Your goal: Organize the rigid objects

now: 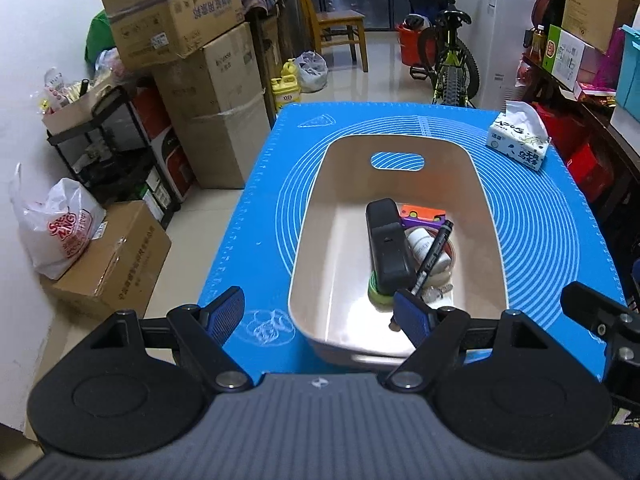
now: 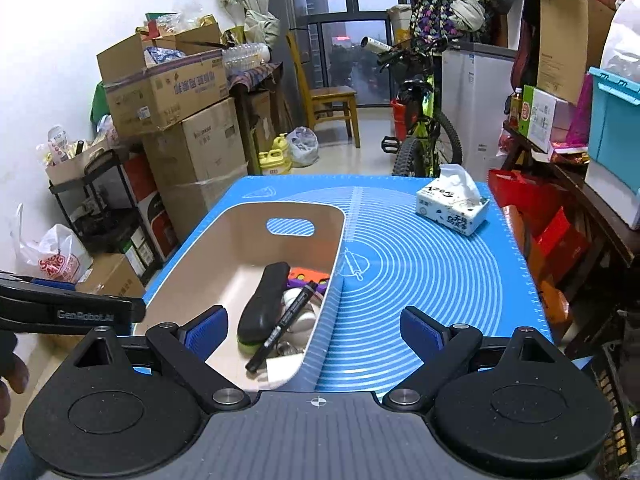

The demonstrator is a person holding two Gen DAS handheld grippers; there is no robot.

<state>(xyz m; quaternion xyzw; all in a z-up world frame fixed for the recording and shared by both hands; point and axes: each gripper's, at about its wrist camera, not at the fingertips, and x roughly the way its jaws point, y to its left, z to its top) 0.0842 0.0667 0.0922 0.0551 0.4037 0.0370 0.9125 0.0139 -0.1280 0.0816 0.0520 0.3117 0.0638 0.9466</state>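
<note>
Your worktop is covered by a blue mat printed with white rings, and the largest thing on it is the beige bin, an oblong tub with a slot handle cut through its far wall. It sits toward the left half of the mat as your right wrist camera sees it, and roughly in the middle in the left wrist view. All the small rigid things lie inside it, bunched at the right-hand near end: a long black case lies lengthwise on top of a green roll of tape; just beyond it an orange and purple block rests against the bin's right side; a white bottle lies beside the case; and a black marker lies aslant across the bottle, with its near end toward you. At the mat's far right corner, well apart from the bin, stands a tissue pack with a sheet sticking up. Your left hand-held gripper hangs above the bin's near rim with its blue pads spread wide and nothing between them. Your right hand-held gripper is likewise spread wide and empty, straddling the bin's right wall without touching it.
</note>
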